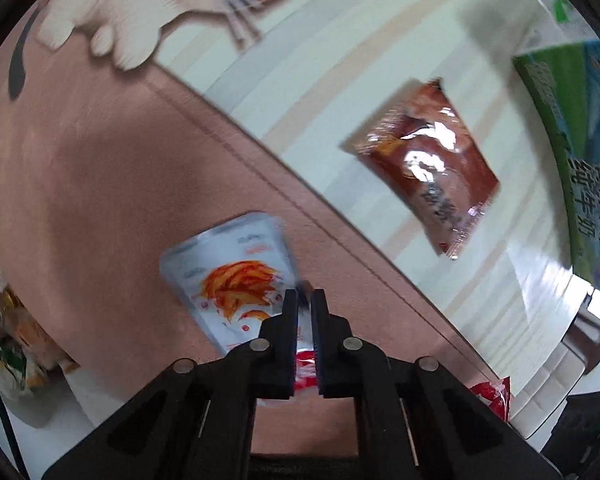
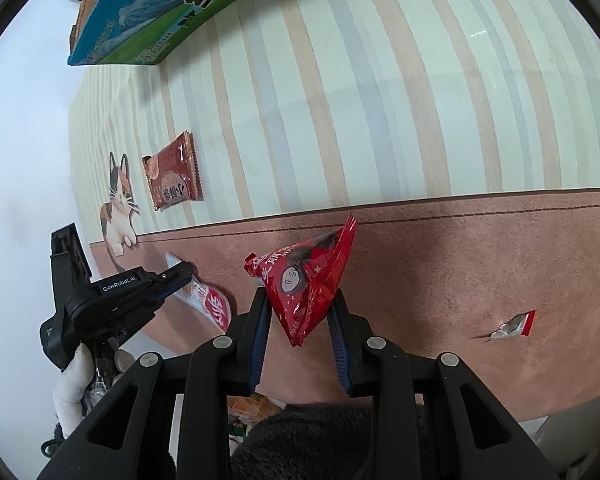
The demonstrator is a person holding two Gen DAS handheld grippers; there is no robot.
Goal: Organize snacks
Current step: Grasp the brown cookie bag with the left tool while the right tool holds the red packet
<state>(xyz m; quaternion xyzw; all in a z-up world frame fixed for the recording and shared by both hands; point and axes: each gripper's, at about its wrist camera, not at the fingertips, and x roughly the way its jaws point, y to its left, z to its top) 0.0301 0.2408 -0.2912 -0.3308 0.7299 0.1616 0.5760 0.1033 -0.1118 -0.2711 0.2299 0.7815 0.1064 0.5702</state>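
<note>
- Where the mat (image 2: pixel 420 128) lay across the white table (image 2: pixel 24 152), two zones were noted: a striped cream area and a plain pink band nearer the person, with a printed cat (image 2: pixel 118 208) at the mat's left end.
- At far left of the right wrist view, the left gripper (image 2: pixel 186 270) was seen in a white-gloved hand (image 2: pixel 74 384), its jaws brought together on the edge of a white snack pouch (image 1: pixel 236 276) (orange food print, red lower edge). The left wrist view confirmed the pouch pinched between the pads; the pouch appeared over the pink band, but whether it still touched the mat could not be told.
- A brown snack packet (image 2: pixel 172 178) lay flat on the striped area, just right of the cat and well apart from both grippers.
- A blue and green milk carton box (image 2: pixel 168 12) stood at the far edge of the mat, beyond the brown packet.
- At centre, the right gripper (image 2: pixel 300 312) was clamped on a red snack packet (image 2: pixel 308 276), jaws partly apart with the packet pressed between the blue pads and held clear above the pink band.
- At right, a small silver and red wrapper (image 2: pixel 514 326) lay on the pink band (contents not legible).
</note>
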